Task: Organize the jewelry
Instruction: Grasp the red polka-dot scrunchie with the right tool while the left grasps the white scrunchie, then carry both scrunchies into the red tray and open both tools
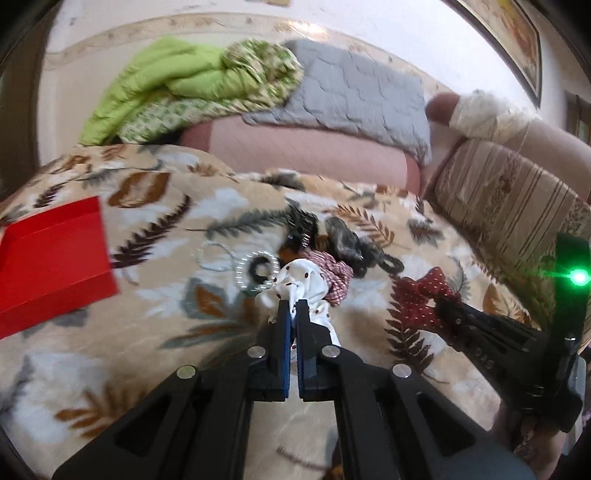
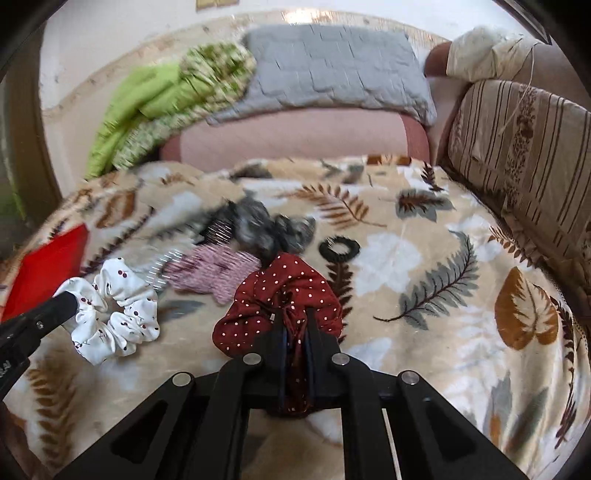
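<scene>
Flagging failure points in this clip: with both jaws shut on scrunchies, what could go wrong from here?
1. The left gripper pinches only an edge of the white scrunchie; it may slip out on the way to the red box.
2. Silver rings and a small black hair tie lie right by that scrunchie and could snag or scatter.
3. The red dotted scrunchie bunches deep inside the right gripper and may cling on release.

We see a leaf-patterned blanket (image 2: 406,258), behind it a pink mattress (image 2: 295,136), a grey quilted pillow (image 2: 332,62) above that, green bedding (image 2: 155,96) to the pillow's left, a striped cushion (image 2: 524,155) to its right, a pale wall (image 2: 110,22) behind.
</scene>
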Demonstrator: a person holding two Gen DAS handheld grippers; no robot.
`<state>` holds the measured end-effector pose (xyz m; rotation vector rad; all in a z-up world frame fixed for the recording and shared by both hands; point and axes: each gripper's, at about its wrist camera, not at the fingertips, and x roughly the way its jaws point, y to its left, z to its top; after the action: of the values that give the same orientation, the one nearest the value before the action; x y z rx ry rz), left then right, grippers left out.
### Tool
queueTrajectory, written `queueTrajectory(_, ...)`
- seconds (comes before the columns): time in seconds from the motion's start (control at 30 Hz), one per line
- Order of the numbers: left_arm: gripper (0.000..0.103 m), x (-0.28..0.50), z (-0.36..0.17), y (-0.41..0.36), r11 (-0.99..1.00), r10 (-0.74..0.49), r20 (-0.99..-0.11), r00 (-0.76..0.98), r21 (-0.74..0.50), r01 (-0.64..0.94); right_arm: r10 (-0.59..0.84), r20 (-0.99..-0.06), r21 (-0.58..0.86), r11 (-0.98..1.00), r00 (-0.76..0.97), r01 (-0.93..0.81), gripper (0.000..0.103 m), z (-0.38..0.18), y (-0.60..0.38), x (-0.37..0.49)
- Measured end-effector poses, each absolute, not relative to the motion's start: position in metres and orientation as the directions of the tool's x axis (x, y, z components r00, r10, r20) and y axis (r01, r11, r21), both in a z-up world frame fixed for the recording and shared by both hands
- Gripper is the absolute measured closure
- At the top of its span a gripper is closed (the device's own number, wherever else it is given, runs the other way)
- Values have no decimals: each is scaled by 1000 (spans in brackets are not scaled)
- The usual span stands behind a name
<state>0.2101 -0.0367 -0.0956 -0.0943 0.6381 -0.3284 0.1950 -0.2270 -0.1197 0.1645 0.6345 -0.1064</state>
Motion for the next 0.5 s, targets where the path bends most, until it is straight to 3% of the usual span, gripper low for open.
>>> queueTrajectory(0.5, 101, 161, -35, 72, 997, -50, -482, 875, -79, 14, 166, -495, 169, 981, 853, -93, 95, -63, -132, 178)
